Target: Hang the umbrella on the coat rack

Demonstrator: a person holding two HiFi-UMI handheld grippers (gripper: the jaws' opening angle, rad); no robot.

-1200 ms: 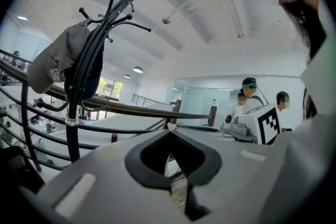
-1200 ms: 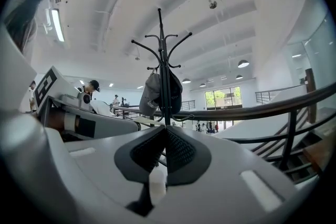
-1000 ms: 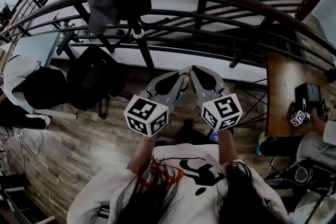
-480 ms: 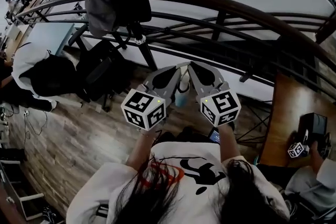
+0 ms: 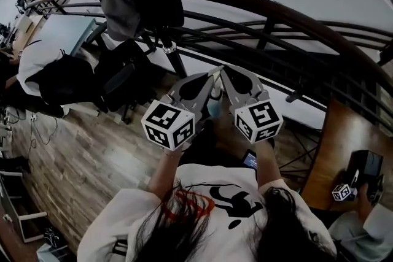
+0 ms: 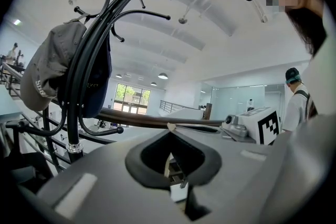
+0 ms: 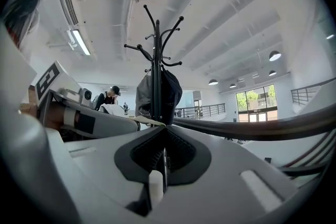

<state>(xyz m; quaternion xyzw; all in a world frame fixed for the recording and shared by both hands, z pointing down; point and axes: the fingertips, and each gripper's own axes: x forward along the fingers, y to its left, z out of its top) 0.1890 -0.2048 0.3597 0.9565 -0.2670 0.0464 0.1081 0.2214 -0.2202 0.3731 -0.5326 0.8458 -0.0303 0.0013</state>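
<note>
Umbrella (image 5: 214, 108), seemingly that pale bluish bundle, is dangling beneath the left gripper (image 5: 214, 73) and right gripper (image 5: 221, 70), both pinching shut on what looks like its strap, and it is risking slipping free or snagging the railing (image 5: 276, 15) short of the cap-crowded coat rack (image 5: 167, 43) at far left.

The left gripper (image 6: 169, 126) is holding its jaws together, tips meeting. A grey cap (image 6: 50, 73) is hanging on the black coat rack (image 6: 73, 128) at left.
</note>
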